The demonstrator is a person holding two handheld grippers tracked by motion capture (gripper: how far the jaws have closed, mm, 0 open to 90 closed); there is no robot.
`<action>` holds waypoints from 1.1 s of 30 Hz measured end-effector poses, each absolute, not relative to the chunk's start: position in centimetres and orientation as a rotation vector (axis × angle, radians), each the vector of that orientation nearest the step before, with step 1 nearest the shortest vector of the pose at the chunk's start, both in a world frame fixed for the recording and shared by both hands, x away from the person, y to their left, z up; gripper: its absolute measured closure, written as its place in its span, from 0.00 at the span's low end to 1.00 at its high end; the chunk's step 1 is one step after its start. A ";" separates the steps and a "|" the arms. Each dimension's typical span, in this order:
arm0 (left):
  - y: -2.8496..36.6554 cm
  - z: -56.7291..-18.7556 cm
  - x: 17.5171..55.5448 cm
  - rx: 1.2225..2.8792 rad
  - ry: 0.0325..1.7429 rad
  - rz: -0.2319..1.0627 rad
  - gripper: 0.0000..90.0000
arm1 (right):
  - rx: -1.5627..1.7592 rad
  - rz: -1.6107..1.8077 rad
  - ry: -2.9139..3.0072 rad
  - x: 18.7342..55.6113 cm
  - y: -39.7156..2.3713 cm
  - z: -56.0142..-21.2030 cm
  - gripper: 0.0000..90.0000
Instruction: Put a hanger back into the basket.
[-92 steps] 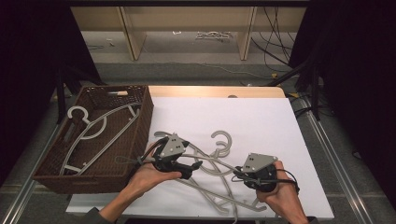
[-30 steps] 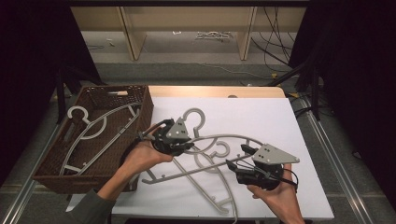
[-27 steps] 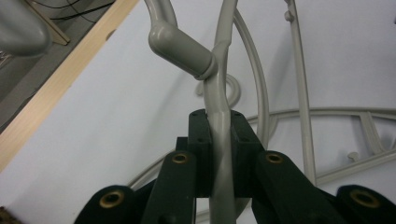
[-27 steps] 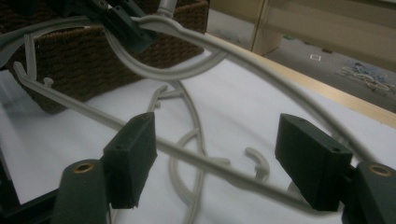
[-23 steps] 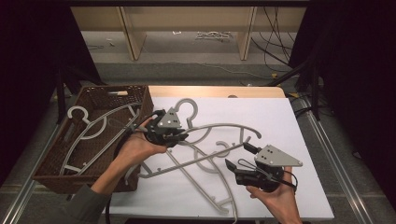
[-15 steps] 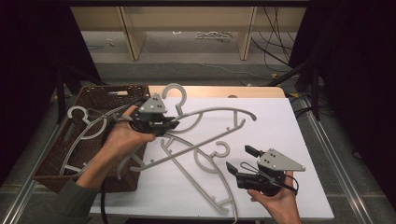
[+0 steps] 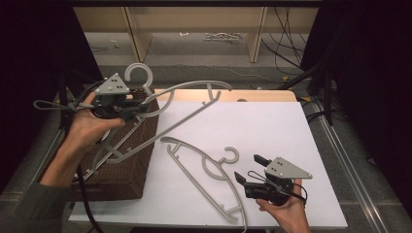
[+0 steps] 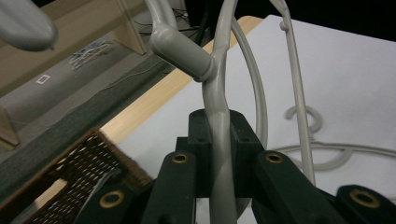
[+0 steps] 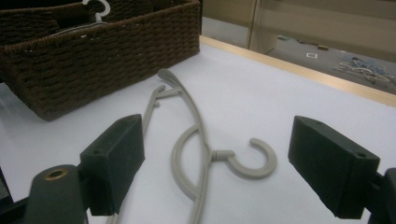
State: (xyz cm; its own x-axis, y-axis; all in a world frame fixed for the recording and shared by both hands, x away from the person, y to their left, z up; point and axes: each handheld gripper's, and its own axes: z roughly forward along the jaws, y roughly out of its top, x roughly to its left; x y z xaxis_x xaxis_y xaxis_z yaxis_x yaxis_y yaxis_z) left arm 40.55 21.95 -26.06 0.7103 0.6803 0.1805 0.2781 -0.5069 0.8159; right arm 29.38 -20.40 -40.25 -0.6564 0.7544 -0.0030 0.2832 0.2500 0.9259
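My left gripper (image 7: pixel 133 106) is shut on a grey plastic hanger (image 7: pixel 194 94) just below its hook and holds it in the air over the brown wicker basket (image 7: pixel 131 167). In the left gripper view the jaws (image 8: pixel 219 135) pinch the hanger's neck (image 8: pixel 217 88). A second grey hanger (image 7: pixel 204 167) lies flat on the white sheet (image 7: pixel 262 121). My right gripper (image 7: pixel 248 168) hovers near the table's front right. Its jaws have just been opening and stand wide apart with nothing between the pads. In the right gripper view (image 9: pixel 222 156) that hanger (image 9: pixel 201 135) lies just ahead.
The basket (image 9: pixel 102 44) stands at the sheet's left edge with another hanger (image 7: pixel 114 148) inside it. A wooden table edge (image 7: pixel 252 94) runs along the back of the sheet. Beyond it lie floor, cables and low shelving.
My left gripper has lifted its hanger and carried it left, from over the sheet to above the basket. The right gripper stayed put while its jaws opened wider.
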 end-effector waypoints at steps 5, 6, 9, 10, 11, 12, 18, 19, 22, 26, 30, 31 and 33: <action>24.8 -26.7 41.5 2.076 0.816 0.663 0.91 | 0.943 1.389 2.070 29.5 -20.5 -40.4 0.22; 25.3 -26.9 41.7 2.070 0.829 0.663 0.91 | 0.958 1.387 2.079 29.5 -20.5 -40.5 0.22; 26.8 -27.2 42.1 2.068 0.860 0.686 0.91 | 0.940 1.396 2.070 29.6 -20.5 -40.6 0.22; 27.3 -27.3 42.2 2.065 0.870 0.687 0.91 | 0.941 1.381 2.084 29.6 -20.6 -40.5 0.22; 27.7 -27.4 42.3 2.063 0.882 0.698 0.91 | 0.944 1.375 2.086 29.6 -20.6 -40.5 0.22; 27.9 -27.7 42.6 2.027 0.889 0.698 0.91 | 0.959 1.377 2.088 29.6 -20.6 -40.6 0.22; 30.2 -28.5 43.2 2.009 0.936 0.741 0.91 | 0.957 1.372 2.086 29.7 -20.6 -41.0 0.22; 30.6 -28.7 43.2 2.006 0.944 0.741 0.91 | 0.958 1.369 2.089 29.7 -20.6 -41.0 0.22; 31.6 -29.2 43.5 1.986 0.961 0.759 0.91 | 0.963 1.374 2.090 29.7 -20.6 -41.0 0.22; 32.9 -30.1 43.6 1.965 0.987 0.772 0.91 | 0.966 1.354 2.100 29.7 -20.7 -41.0 0.22; 34.1 -31.1 43.7 1.935 1.024 0.795 0.91 | 0.962 1.367 2.098 29.8 -20.6 -41.2 0.22; 34.4 -31.4 43.7 1.930 1.038 0.800 0.91 | 0.962 1.367 2.098 29.8 -20.6 -41.2 0.22; 35.1 -31.9 43.8 1.920 1.060 0.809 0.91 | 0.979 1.370 2.110 29.7 -20.5 -41.2 0.22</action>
State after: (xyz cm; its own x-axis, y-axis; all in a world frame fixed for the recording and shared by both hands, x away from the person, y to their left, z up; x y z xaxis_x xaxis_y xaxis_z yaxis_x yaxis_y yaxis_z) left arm 43.80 35.06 -31.90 0.4489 0.8801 0.1547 0.3815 -0.3453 0.8575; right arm 29.70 -20.51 -41.18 -0.6537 0.7566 0.0159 0.3224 0.2593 0.9104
